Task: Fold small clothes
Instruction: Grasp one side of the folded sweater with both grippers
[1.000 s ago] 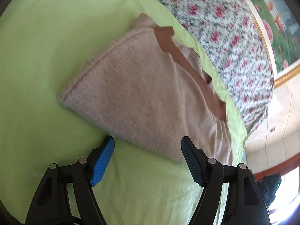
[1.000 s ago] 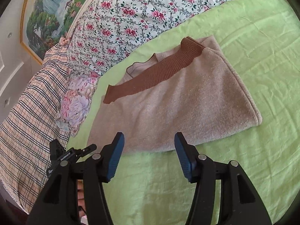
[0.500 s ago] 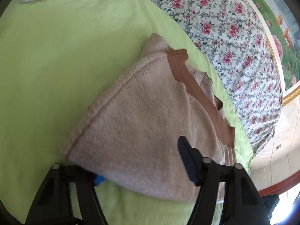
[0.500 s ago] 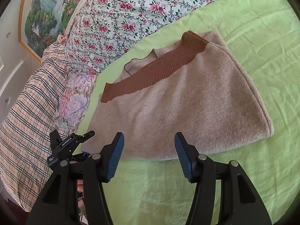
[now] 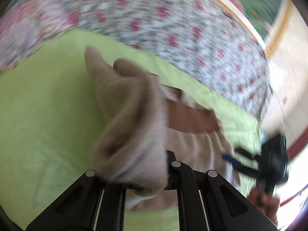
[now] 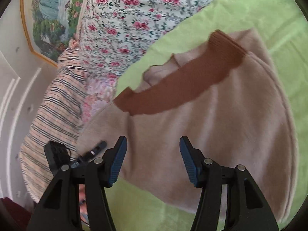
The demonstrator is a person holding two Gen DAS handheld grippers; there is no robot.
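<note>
A beige sweater (image 6: pixel 221 134) with a brown ribbed band (image 6: pixel 179 88) is seen lying on a light green sheet (image 6: pixel 284 19). In the right wrist view the sweater is spread over the middle and right of the sheet, with the brown band running across its far part and a pale inner layer showing just beyond the band. The right gripper (image 6: pixel 153 161) is held with its blue-padded fingers (image 6: pixel 118 161) spread apart and nothing between them; its tips are placed over the near edge of the sweater, though contact with the cloth cannot be made out. In the left wrist view, which is blurred by motion, a bunched edge of the sweater (image 5: pixel 130 119) is clamped in the left gripper (image 5: pixel 134 175), and the cloth is drawn up from the sheet (image 5: pixel 42 119) into a raised fold that hides both fingertips. The brown band (image 5: pixel 190 119) is seen to the right of that raised fold, with more beige cloth lying flat below it. The right gripper (image 5: pixel 269 165) is also caught at the right edge of this view as a dark, smeared shape. A flowered quilt (image 6: pixel 134 19) is laid along the far side of the sheet, a striped cloth (image 6: pixel 55 111) is seen at the left, and a framed landscape painting (image 6: pixel 52 13) is hung on the far wall.
</note>
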